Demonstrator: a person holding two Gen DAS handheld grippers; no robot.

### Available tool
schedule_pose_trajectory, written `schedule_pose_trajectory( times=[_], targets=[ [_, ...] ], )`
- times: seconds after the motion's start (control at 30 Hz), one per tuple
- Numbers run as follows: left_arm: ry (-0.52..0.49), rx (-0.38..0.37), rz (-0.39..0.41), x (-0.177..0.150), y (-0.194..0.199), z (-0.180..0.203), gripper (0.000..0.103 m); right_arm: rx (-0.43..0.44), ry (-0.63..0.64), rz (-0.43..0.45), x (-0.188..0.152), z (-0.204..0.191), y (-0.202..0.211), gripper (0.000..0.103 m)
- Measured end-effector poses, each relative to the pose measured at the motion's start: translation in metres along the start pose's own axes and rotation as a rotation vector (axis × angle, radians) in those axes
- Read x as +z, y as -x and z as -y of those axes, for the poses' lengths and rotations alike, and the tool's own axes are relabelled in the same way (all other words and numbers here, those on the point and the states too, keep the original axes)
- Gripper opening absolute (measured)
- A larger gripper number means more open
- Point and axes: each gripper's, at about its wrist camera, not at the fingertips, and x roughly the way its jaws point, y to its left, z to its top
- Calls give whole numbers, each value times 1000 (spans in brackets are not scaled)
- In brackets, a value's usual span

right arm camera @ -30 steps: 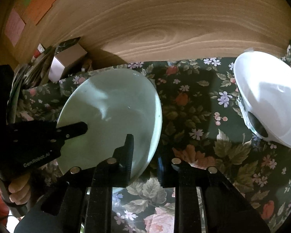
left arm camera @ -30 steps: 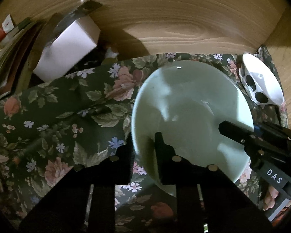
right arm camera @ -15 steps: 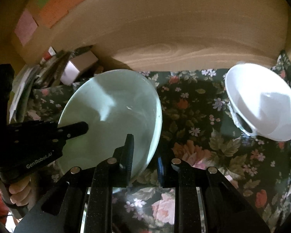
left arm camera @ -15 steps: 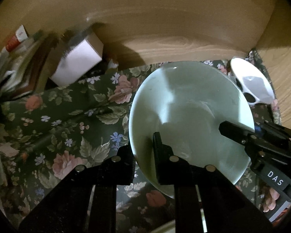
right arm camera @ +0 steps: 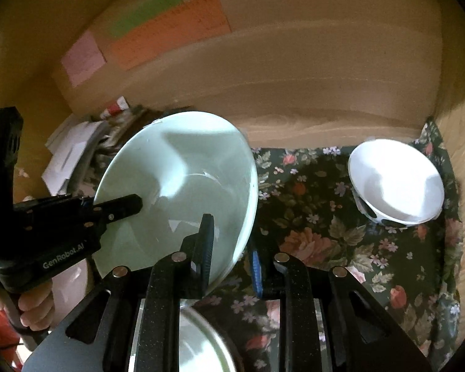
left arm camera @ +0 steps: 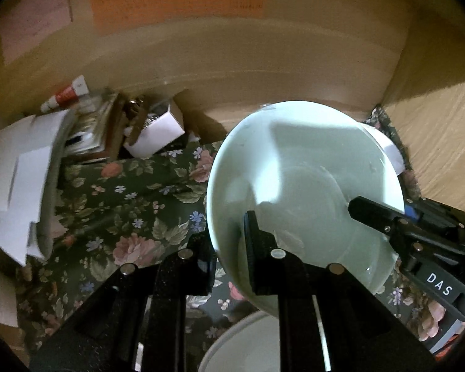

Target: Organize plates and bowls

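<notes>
Nearest, bottom edge of both wrist views: rim of another pale dish, lying under the claws. Can't tell if it's a plate or a bowl; nothing visible in it.

Left claw is clamped shut on the left rim of the green plate, one finger inside the rim, one under it. Right claw is clamped shut on the opposite rim the same way. Two-handed carry. The plate is empty, tilted, and looks clear of the floral cloth covering the worktop.

Step in hand, my read: transport of the green plate, mid-air, after pickup and before placement. Likely target is either the pale dish below or the white bowl; can't say which from here.

Next move calls for: keep both claws in sync so the plate doesn't twist, level it out, centre it over the target, lower until it seats, only then release. Risk: the grip is on the thin rim only, so uneven motion could let it slip.

Farther out: the white bowl sits on the cloth at the right rear, well apart from the plate, empty, dark spots on its outer wall. Left rear: a pile of papers and a small white box, contents unclear. Behind everything, a wooden back panel with coloured sticky notes.
</notes>
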Motion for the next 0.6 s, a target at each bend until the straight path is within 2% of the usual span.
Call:
schedule_pose_trajectory(
  times=[0.6],
  targets=[
    [34, 23, 83, -36, 65, -22, 16, 43, 63, 51, -19, -43, 30, 19]
  ],
)
